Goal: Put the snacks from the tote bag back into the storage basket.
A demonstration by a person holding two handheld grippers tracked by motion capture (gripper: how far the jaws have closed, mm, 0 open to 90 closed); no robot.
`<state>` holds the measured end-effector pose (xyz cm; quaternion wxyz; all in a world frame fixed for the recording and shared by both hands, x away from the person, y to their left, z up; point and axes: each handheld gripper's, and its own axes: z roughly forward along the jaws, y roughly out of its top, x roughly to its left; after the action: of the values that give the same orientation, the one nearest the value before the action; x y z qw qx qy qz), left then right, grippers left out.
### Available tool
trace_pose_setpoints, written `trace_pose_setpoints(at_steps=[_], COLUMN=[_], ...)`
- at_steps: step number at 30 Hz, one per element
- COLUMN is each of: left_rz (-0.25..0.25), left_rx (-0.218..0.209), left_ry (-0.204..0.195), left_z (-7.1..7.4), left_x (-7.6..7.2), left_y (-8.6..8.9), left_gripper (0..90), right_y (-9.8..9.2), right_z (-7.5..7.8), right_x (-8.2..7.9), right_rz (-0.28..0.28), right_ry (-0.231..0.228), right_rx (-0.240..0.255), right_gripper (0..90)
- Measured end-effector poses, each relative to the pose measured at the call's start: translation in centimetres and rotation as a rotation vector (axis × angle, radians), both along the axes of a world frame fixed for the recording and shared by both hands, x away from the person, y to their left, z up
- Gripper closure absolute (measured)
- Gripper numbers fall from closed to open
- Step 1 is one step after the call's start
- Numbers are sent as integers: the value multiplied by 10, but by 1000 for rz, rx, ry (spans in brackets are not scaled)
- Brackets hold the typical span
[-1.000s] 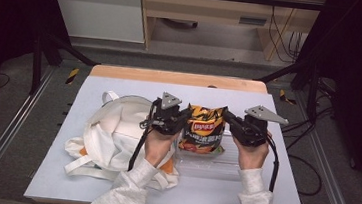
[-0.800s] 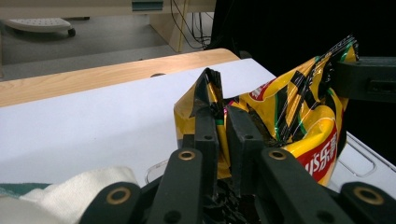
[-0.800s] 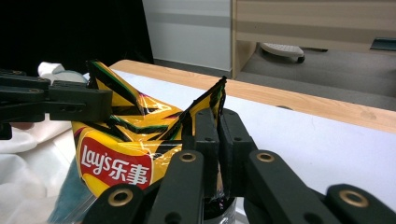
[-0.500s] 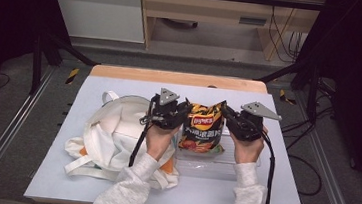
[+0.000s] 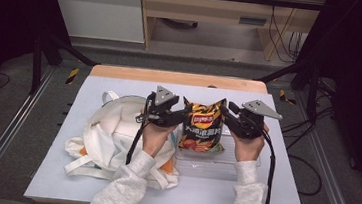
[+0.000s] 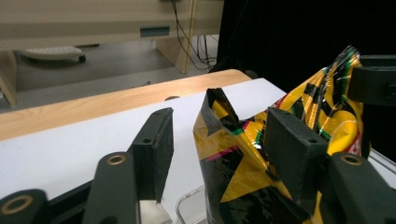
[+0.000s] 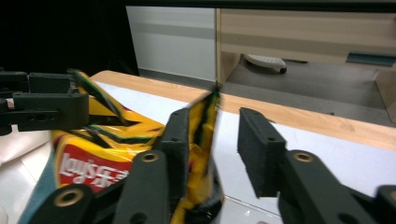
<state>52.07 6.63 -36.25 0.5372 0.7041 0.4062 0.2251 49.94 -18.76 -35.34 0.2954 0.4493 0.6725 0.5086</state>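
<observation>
A yellow and black crisp bag (image 5: 202, 129) stands upright in a clear plastic tray (image 5: 203, 165) at mid table. My left gripper (image 5: 181, 115) is at the bag's top left corner and my right gripper (image 5: 227, 113) at its top right. In the left gripper view the jaws (image 6: 219, 135) stand open, having just been opening; the bag (image 6: 243, 177) rises between them, leaning on the right pad (image 6: 289, 144). In the right gripper view the jaws (image 7: 217, 135) are open too and have just been opening, with the bag's corner (image 7: 205, 121) against the left pad (image 7: 180, 135).
A white cloth tote bag (image 5: 110, 135) lies crumpled on the table's left half, close beside the left hand. The pale table (image 5: 281, 192) has a wooden strip along its far edge (image 5: 181, 78). Black frame posts stand at both sides.
Both pairs of jaws have spread apart off the bag's top corners. The hands and the bag have stayed about where they were.
</observation>
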Motion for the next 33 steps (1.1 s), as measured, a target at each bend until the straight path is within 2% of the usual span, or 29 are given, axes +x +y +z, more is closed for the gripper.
trace_pose_setpoints(at_steps=[3, 7, 15, 18, 22, 24, 28, 31, 33], left_rz=[-10, -13, -42, -51, -52, -46, -27, -14, 9], left_rx=[0, 4, 39, 50, 66, 62, 86, 81, 97], left_ry=[-21, -40, -56, -63, -66, -63, -67, -60, -61], left_z=[3, 9, 18, 19, 18, 16, 11, 7, 4], left_x=[-3, -8, -20, -27, -35, -39, -46, -52, -56], left_y=[2, 7, 28, 39, 56, 65, 84, 100, 111], left_gripper=[399, 395, 369, 359, 354, 351, 350, 349, 345], right_y=[1, 0, -8, -10, -13, -15, -21, -29, -34], right_z=[2, 5, 14, 17, 19, 19, 18, 16, 14], right_x=[-3, -8, -23, -30, -38, -42, -50, -56, -61], right_rz=[17, 25, 47, 56, 64, 61, 66, 61, 55], right_ry=[-16, -35, -66, -77, -81, -88, -89, -90, -93], right_rx=[7, 5, 38, 40, 19, 15, 12, 8, 3], right_gripper=[609, 517, 357, 315, 281, 261, 250, 237, 233])
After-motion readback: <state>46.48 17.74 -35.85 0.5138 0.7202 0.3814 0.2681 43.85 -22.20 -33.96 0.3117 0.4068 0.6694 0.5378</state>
